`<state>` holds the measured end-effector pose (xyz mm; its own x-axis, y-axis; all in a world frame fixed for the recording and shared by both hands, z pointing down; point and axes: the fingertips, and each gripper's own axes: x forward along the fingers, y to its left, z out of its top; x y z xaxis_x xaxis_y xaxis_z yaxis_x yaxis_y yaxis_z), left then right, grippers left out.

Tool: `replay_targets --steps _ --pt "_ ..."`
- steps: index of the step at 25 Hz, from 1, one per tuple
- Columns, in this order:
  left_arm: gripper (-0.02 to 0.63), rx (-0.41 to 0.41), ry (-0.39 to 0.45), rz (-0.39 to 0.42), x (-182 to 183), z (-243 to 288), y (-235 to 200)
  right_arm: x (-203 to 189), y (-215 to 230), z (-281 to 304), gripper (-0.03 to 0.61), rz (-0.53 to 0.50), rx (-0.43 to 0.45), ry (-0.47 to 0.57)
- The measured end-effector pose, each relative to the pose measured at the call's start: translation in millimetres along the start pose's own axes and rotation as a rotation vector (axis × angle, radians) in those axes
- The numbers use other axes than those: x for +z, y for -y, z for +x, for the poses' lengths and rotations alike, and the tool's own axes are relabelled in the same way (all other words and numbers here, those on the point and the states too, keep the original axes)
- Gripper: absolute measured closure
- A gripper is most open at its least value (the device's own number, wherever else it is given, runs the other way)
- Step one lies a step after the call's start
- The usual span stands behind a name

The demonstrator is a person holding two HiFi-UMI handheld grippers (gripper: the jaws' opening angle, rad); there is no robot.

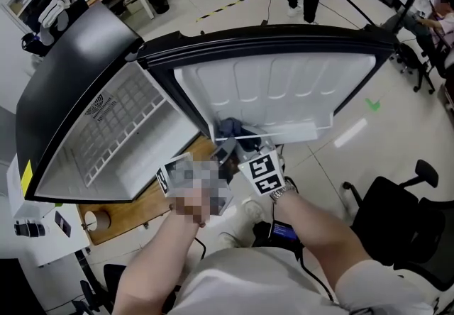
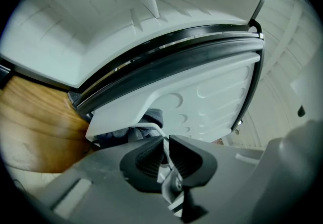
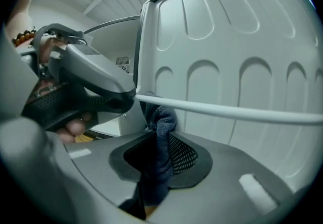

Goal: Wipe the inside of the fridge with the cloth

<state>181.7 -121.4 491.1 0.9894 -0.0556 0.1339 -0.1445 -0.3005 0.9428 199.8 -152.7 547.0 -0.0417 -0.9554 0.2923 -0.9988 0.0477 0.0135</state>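
**Cloth at the door rail, both tools close in on the fridge door**

Fridge door [image 1: 284,86] stands swung wide, its white ribbed liner facing the person and its dark gasket edge running all the way round. A thin white rail [image 3: 227,111] crosses the lower part of the liner and stands off it, leaving a narrow slot between rail and liner.

The right tool [image 3: 159,155] has its jaws closed on the dark blue cloth [image 3: 160,132]. The cloth rises out of the pads in a bunched fold. Its top goes up behind the rail into that slot, right at the liner's surface near the door's hinge-side edge.

The left tool [image 2: 165,155] sits just beside it, nearer the hinge side of the door. Its jaws are drawn almost together, with the bent end of the rail running in between the pads, so it appears clamped on the rail. The two tools are crowded together at this end of the rail. The rest of the rail's run across the door is unoccupied.

The fridge cabinet [image 1: 71,79] lies on the hinge side of the door, its white inside open. The wooden table [image 1: 152,203] shows under the door's lower edge. Bare floor [image 1: 369,136] lies off the door's free edge, and an office chair [image 1: 404,214] stands near that edge.
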Motion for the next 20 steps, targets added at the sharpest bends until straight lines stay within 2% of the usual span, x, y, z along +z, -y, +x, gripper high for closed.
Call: replay_targets --steps 9,15,20 --pt "0.577 0.042 0.002 -0.005 -0.7 -4.0 -7.7 -1.3 21.5 -18.0 0.502 -0.003 -0.080 -0.005" --pt "0.578 -0.009 0.003 -0.016 0.0 -0.7 -0.1 -10.0 51.5 -37.5 0.502 0.013 -0.160 -0.017" --pt "0.578 -0.004 0.008 -0.020 0.2 -1.3 -0.9 -19.9 75.8 -56.9 0.502 0.022 -0.223 -0.032"
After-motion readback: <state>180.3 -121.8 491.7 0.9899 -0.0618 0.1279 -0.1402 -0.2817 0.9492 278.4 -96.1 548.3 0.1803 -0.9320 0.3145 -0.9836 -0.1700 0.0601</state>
